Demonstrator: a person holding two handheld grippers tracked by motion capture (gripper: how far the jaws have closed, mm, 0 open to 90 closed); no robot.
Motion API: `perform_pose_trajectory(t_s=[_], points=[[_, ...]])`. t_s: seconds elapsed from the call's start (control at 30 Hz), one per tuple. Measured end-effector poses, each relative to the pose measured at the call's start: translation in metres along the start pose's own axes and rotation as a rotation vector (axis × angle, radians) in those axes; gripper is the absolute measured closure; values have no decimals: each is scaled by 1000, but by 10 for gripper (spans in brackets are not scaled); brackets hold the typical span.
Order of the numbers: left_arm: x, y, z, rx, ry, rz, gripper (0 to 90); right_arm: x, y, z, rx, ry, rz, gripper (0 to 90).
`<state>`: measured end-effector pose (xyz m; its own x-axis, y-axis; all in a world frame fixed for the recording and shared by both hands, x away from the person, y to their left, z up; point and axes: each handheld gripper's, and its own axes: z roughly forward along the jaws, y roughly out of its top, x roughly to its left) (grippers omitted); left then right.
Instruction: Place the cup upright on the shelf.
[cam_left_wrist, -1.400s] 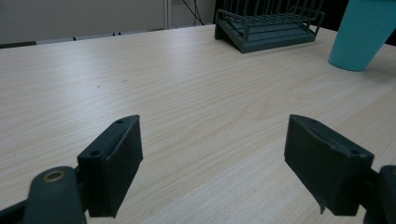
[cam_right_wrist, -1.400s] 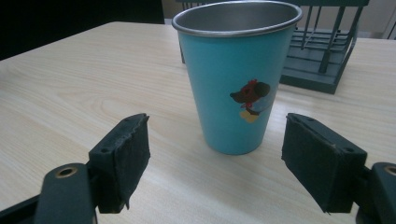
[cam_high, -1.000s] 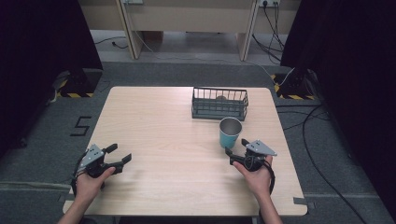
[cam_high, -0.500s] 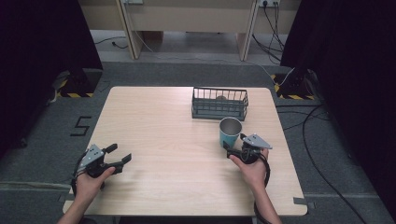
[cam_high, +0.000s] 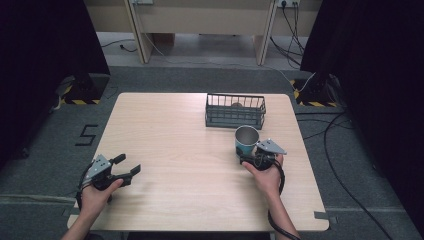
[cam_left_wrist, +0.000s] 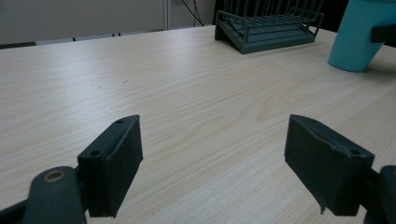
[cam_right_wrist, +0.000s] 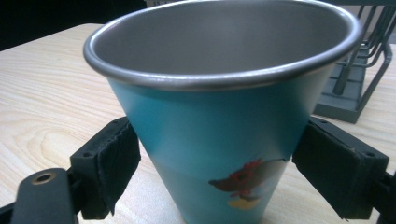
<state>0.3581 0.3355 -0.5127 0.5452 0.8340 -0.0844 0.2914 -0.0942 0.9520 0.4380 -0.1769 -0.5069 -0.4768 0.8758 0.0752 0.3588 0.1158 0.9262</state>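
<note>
Beside the basket (cam_high: 235, 111): cup (cam_high: 246, 140), flanked by right gripper (cam_high: 248, 158), jaws apart; left gripper (cam_high: 126, 167) well apart, jaws spread.

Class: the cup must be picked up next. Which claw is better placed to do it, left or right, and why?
Right. The right claw already has its jaws on either side of the cup, not yet closed. The left claw sits open at the table's far corner.

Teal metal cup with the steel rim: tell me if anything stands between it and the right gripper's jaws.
Nothing visible does. The teal metal cup stands upright on the light wooden table, and the right gripper has its black jaws on either side of the cup's lower wall, with only small gaps left. The dark wire basket is beyond the cup.
</note>
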Motion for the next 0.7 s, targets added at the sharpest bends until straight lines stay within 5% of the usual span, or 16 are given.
perform_pose_trajectory(t_s=[0.4,0.47,0.7], points=[[1,0,-1,-2,1,0,190,1,0,9,-2,-1,-2,179],[1,0,-1,-2,0,0,190,3,-1,8,-24,-33,-33,181],[1,0,-1,-3,1,-1,190,3,-2,8,-31,-5,-25,188]])
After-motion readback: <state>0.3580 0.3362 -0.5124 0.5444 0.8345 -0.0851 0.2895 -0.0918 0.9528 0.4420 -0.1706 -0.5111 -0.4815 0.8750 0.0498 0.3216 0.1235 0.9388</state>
